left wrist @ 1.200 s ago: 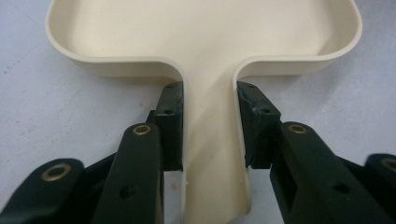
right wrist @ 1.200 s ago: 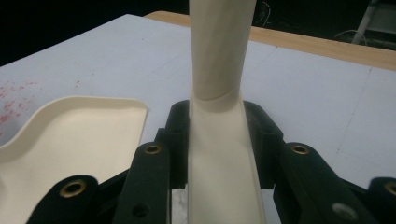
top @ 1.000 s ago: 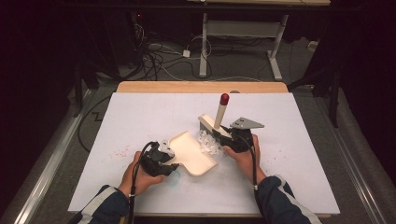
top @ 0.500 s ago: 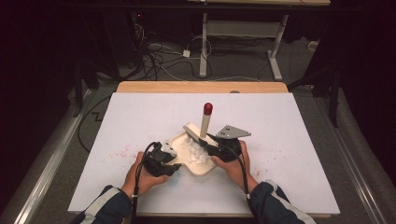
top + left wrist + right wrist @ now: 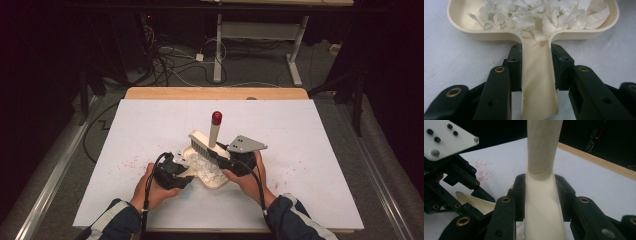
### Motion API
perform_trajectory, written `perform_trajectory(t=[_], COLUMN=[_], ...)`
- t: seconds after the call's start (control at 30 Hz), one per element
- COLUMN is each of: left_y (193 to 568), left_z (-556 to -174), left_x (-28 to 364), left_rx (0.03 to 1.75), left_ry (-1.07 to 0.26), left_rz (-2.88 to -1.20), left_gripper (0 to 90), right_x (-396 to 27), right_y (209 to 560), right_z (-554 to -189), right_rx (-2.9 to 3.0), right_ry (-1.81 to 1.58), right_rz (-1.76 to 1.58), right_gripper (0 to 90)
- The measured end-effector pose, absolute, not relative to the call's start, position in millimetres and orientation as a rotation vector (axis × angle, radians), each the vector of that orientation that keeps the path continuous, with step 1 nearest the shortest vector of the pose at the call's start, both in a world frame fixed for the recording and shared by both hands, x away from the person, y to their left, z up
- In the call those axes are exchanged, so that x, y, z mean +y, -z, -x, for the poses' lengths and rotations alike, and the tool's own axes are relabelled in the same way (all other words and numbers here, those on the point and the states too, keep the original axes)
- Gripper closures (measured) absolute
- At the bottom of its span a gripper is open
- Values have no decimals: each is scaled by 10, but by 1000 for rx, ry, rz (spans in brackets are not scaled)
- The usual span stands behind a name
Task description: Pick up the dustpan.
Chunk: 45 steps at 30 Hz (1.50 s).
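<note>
At a white-covered worktop (image 5: 310,150), a person sweeps shredded white scraps (image 5: 544,15) into a cream dustpan (image 5: 212,172); the left hand-held gripper (image 5: 176,172) is clamped on the pan's handle, whose long axis runs straight out between the jaws toward the pan, seen in the left gripper view with the tray lying directly ahead and flat on the sheet; the right hand-held gripper (image 5: 222,156) is closed on the stem of a small brush (image 5: 206,140), its red-capped handle (image 5: 216,118) standing up and leaning a little away from the person, its bristle head sitting at the far rim of the pan, over the heap; the brush is thus on the pan's far right side, the pan's mouth opening away from the left hand, so any further stroke looks likely to draw toward the left hand; scattered red specks (image 5: 132,162) lie on the sheet to the left, nearer the left hand.
</note>
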<state>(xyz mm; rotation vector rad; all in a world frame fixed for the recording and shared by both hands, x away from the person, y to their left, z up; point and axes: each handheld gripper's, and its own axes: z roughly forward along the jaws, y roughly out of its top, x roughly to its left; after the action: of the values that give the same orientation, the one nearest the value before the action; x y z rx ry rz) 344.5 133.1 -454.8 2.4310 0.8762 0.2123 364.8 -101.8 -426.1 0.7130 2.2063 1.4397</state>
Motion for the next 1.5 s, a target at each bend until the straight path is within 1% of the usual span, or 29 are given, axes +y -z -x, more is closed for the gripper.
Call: perform_trajectory(t=[0.37,0.6,0.7,0.83,1.03,1.5], left_y=[4552,4557,4558,4558,4566,4566], left_z=[-3449,-3452,-3455,-3464,-3484,-3487], left_x=[1335,1346,1348,1359,1379,1406], left_rx=[871,873,874,876,879,881], left_ry=[-215,-216,-215,-210,-193,-180], left_rz=[-2435,-2438,-2439,-2440,-2438,-2444], left_gripper=[638,637,638,638,638,638], right_x=[-1208,-1315,-1367,-1395,-1334,-1211], right_y=[4104,4077,4105,4234,4408,4362], right_z=[-3673,-3721,-3775,-3889,-4032,-3908], right_rx=[2139,2120,2109,2118,2179,2362], right_ry=[-1483,-1434,-1380,-1281,-1193,-1275], right_rz=[-754,-807,-816,-830,-833,-623], right_gripper=[678,678,678,678,678,678])
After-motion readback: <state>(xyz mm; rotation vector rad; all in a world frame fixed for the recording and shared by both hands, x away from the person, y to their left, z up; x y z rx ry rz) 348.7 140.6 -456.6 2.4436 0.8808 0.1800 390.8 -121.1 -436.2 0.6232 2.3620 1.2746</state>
